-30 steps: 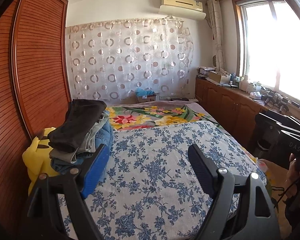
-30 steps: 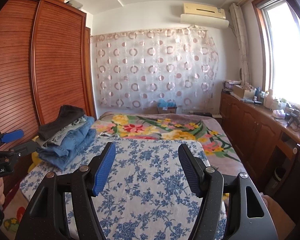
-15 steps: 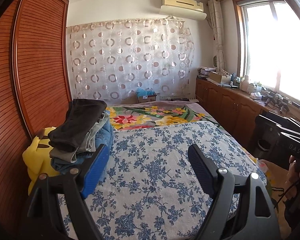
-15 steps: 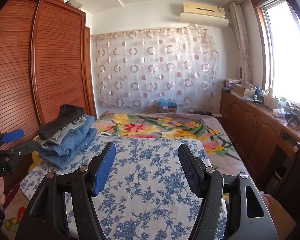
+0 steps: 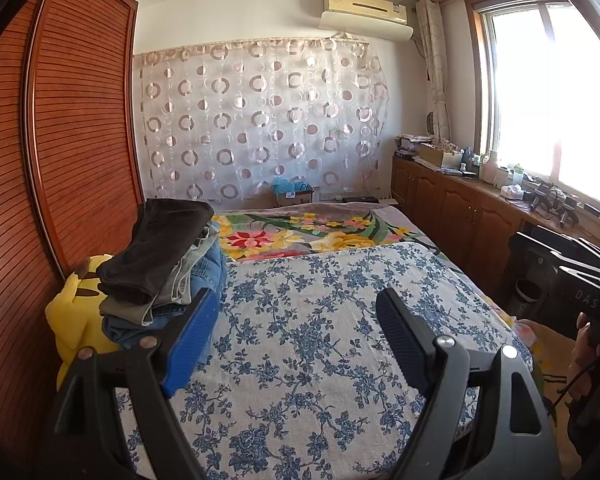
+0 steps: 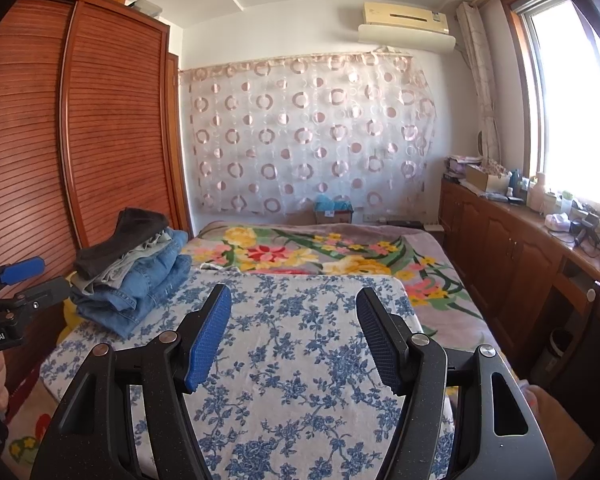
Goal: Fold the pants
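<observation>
A stack of folded pants (image 5: 160,268) sits at the left edge of the bed, dark brown pair on top, grey and blue denim below. It also shows in the right wrist view (image 6: 132,268). My left gripper (image 5: 296,300) is open and empty above the blue-flowered sheet (image 5: 320,340), just right of the stack. My right gripper (image 6: 294,296) is open and empty over the same sheet (image 6: 300,360). The left gripper also shows at the left edge of the right wrist view (image 6: 20,280).
A yellow plush toy (image 5: 72,320) lies under the stack beside the wooden wardrobe (image 5: 60,140). A floral blanket (image 5: 300,232) covers the far half of the bed. A cabinet (image 6: 520,248) with clutter runs along the right wall under the window.
</observation>
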### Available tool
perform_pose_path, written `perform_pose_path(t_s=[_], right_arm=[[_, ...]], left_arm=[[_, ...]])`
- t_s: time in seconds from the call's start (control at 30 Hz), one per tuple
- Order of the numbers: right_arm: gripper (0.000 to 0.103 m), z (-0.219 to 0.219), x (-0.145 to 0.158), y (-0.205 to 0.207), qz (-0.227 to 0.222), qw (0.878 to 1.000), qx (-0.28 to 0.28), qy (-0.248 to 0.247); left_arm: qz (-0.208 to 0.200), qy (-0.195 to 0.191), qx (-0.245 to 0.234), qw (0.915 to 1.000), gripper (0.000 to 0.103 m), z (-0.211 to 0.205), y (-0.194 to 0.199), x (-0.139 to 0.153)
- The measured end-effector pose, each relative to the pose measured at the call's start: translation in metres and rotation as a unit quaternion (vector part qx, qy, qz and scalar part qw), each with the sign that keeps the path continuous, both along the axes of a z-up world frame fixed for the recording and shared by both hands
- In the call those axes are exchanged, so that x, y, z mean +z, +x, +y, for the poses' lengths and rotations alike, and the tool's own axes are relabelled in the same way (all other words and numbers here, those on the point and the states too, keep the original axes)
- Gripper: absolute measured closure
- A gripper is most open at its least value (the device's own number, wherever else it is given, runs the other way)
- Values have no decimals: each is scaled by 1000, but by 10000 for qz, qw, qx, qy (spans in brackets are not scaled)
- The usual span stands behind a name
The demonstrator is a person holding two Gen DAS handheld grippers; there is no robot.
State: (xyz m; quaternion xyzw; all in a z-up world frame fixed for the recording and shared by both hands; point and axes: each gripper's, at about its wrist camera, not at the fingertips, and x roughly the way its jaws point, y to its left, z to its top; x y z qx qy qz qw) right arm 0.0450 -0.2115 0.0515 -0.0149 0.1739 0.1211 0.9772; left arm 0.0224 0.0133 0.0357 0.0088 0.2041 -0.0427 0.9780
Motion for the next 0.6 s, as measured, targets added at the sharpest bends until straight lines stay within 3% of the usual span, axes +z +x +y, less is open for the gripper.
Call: perform_pose_path(t_s=[0.6], right_arm=[[36, 0, -1, 0, 5, 10000, 4, 11]], left_arm=[[-7, 7, -3, 10000, 21, 0, 0, 0]])
